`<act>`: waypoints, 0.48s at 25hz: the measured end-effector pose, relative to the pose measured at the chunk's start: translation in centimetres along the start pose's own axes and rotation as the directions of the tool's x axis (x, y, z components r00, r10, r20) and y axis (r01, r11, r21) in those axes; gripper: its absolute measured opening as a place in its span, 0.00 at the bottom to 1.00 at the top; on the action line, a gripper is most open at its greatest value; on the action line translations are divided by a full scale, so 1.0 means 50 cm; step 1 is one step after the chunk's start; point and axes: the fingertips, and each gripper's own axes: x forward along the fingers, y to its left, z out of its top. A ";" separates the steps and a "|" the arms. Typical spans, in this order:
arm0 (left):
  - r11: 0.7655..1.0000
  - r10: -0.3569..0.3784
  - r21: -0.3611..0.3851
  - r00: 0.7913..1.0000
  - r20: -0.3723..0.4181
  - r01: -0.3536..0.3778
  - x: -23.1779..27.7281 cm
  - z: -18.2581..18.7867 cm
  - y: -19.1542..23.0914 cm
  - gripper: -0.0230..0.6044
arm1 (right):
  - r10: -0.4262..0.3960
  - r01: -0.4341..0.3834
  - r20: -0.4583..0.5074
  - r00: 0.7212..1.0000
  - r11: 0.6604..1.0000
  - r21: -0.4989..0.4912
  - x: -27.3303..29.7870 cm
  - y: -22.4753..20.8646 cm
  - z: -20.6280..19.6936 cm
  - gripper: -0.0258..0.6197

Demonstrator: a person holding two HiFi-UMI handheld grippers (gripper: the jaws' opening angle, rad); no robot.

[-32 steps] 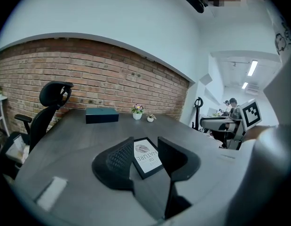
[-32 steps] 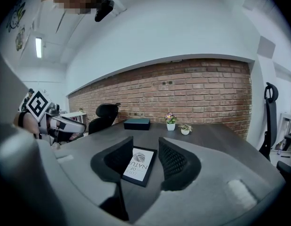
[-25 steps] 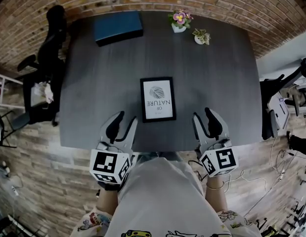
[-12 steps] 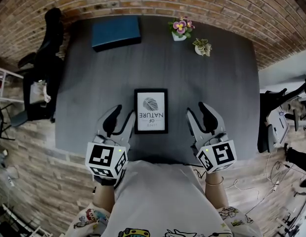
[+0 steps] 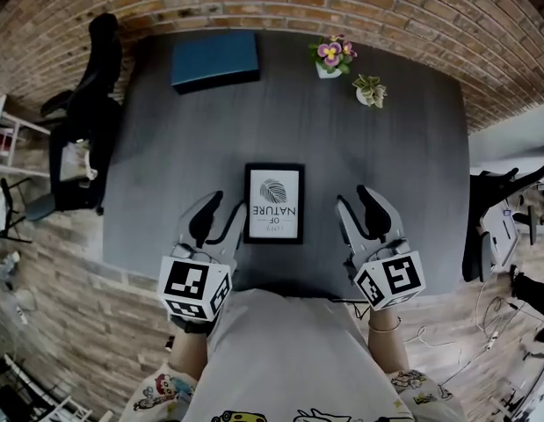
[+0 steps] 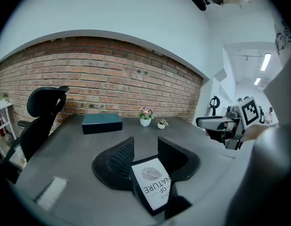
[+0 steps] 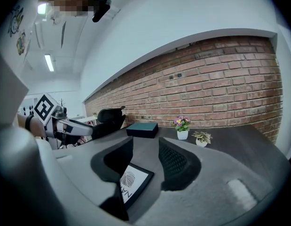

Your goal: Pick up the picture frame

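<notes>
There is one picture frame (image 5: 274,203), flat on the table (image 5: 403,174) between my left claw (image 5: 226,206) and right claw (image 5: 353,199), both wide open and empty; it looks light, stiff and breakable, so I'd pinch its side edges, away from the two little plants (image 5: 330,56) and one blue box (image 5: 215,59).

L hand-held gripper (image 5: 224,216) and R hand-held gripper (image 5: 358,209) level w/ each other, pointing fwd. Jaws wide apart on both.

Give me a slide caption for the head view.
Open left gripper and right gripper flank the picture frame lying on a dark table.
</notes>
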 end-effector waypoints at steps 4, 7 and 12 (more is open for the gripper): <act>1.000 -0.024 -0.004 1.000 -0.004 0.024 0.001 -0.003 -0.006 0.29 | -0.016 0.016 -0.010 1.000 1.000 0.009 -0.002 0.006 -0.004 0.30; 0.999 -0.036 -0.004 0.999 -0.007 0.036 0.007 -0.005 -0.004 0.29 | -0.022 0.022 -0.019 1.000 1.000 0.007 0.003 0.011 -0.005 0.30; 0.998 -0.057 -0.016 0.998 -0.022 0.057 0.017 -0.019 0.007 0.29 | -0.011 0.012 -0.036 0.999 1.000 0.022 0.020 0.026 -0.020 0.30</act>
